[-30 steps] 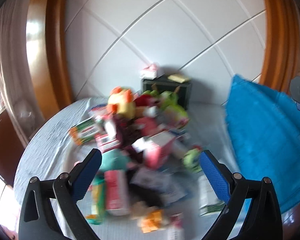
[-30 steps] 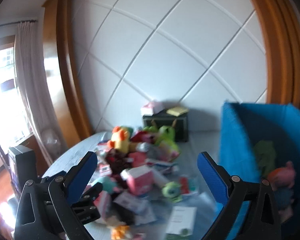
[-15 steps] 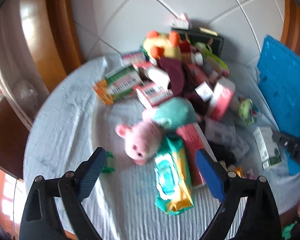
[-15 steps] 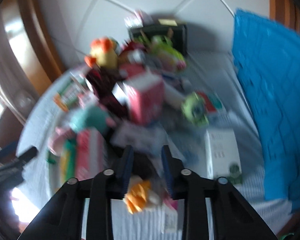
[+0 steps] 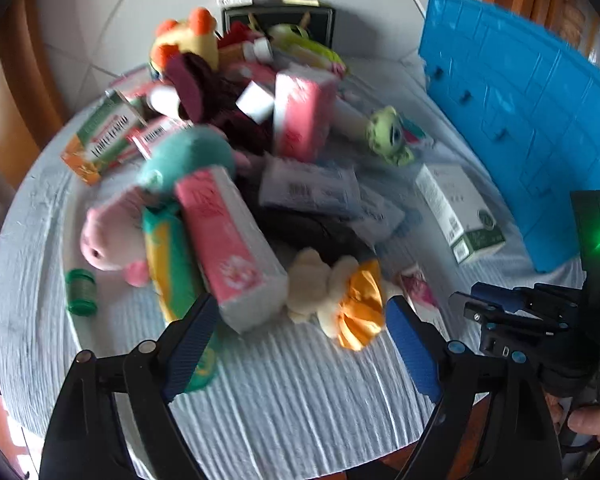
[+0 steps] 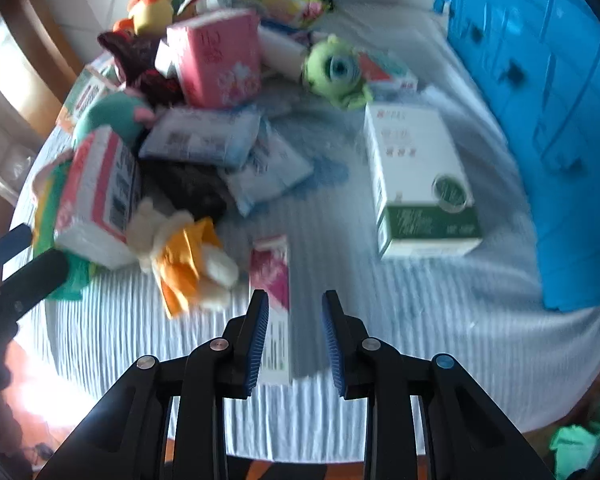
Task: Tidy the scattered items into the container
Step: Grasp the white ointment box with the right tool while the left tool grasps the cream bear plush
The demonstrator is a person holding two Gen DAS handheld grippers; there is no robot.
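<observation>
A pile of plush toys, boxes and packets lies on a round table under a pale striped cloth (image 5: 300, 396). My left gripper (image 5: 302, 322) hangs low over the near edge, its jaws closing. The end of a pink tissue pack (image 5: 228, 240) and a cream plush in an orange dress (image 5: 340, 296) lie between its fingers, and the pads press on neither. My right gripper (image 6: 296, 334) is narrowed to a small gap, just above a small pink and white packet (image 6: 272, 272) on the cloth, gripping nothing. The blue container (image 6: 540, 120) stands at the right.
A white and green box (image 6: 416, 176) lies by the container (image 5: 520, 100). A green one-eyed plush (image 6: 334, 68), a pink pig plush (image 5: 108, 236) and a small green jar (image 5: 81, 292) lie around the pile. A dark box (image 5: 278, 20) stands by the white wall.
Both grippers have dropped toward the table and tipped downward. The right jaws went from wide to a narrow gap. The left jaws have narrowed somewhat.
</observation>
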